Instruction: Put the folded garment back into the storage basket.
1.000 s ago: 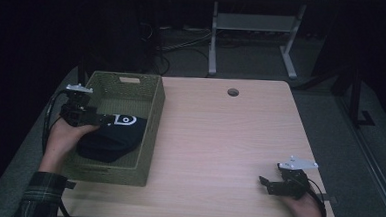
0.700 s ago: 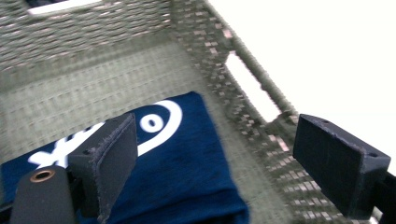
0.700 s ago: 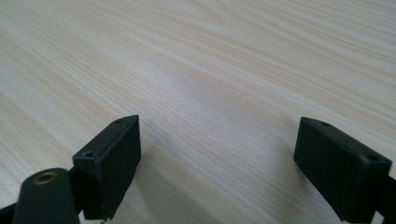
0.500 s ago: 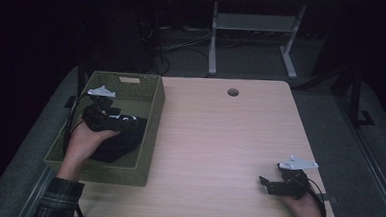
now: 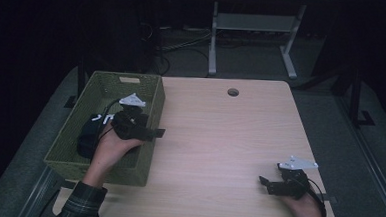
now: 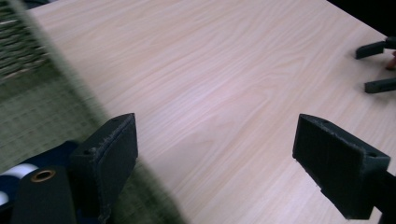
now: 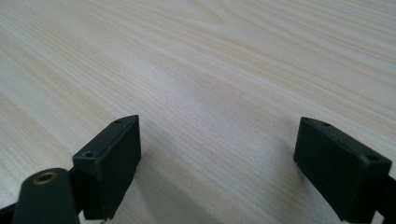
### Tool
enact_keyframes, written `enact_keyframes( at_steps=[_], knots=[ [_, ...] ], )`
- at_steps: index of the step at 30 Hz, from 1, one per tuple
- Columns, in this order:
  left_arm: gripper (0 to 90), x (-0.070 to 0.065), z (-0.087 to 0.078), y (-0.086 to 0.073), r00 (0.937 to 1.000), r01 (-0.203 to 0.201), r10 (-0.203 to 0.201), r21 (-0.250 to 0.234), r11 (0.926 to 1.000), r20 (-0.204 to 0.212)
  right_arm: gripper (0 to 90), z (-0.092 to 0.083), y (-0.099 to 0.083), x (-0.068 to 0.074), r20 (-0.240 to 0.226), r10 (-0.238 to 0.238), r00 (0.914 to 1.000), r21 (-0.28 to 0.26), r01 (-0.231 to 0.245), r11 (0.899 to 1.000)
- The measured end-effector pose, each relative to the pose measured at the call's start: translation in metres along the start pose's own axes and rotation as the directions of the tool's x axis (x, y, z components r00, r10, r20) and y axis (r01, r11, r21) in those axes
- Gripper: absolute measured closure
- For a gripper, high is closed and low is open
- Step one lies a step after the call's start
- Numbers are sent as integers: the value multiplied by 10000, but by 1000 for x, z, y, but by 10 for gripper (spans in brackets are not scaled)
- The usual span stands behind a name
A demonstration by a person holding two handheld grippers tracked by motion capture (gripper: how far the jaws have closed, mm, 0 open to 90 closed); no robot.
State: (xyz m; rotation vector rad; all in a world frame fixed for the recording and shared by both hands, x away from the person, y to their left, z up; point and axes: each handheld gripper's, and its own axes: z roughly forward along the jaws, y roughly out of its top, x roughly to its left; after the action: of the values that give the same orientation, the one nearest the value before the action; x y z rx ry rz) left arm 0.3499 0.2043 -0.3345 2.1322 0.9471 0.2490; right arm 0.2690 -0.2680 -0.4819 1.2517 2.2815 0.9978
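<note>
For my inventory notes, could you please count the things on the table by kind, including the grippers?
Green woven basket: 1
Dark garment with white markings, lying in the basket: 1
Grippers: 2, left gripper and right gripper, both open and empty
Total: 4

No text, label, brand, number or sign can be read in any of the pictures. The dark cloth (image 5: 90,135) lying in the green basket (image 5: 153,104) carries white markings, but in the high view they are too small and dim to make out, and in the left gripper view they appear as no more than blurred white patches. The pale tag on the basket's far wall is likewise too small to read.
</note>
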Motion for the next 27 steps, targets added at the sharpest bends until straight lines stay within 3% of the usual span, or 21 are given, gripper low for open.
enact_keyframes(
  at_steps=[9, 15, 20, 25, 27],
  knots=[
    [137, -34, 26, 4, 9972, -522, 518, 48, 9986, 540, 145, 0, 0, 0, -6, 18, 10000, -13, -18, 10000],
    [138, -54, 47, 2, 9939, -663, 653, 89, 9978, 890, 145, 0, 0, 0, -1, 6, 10000, -7, -6, 10000],
    [138, -70, 63, -1, 9907, -1011, 993, 150, 9948, 927, 145, 0, 0, 0, 0, -6, 10000, -8, 6, 10000],
    [137, -80, 78, -7, 9870, -1260, 1242, 110, 9920, 1024, 145, 0, 0, 0, -14, -5, 10000, -21, 5, 10000],
    [137, -83, 87, -11, 9830, -1348, 1328, 72, 9908, 1266, 145, 0, 0, 0, -6, -8, 10000, 6, 8, 10000]
  ],
)
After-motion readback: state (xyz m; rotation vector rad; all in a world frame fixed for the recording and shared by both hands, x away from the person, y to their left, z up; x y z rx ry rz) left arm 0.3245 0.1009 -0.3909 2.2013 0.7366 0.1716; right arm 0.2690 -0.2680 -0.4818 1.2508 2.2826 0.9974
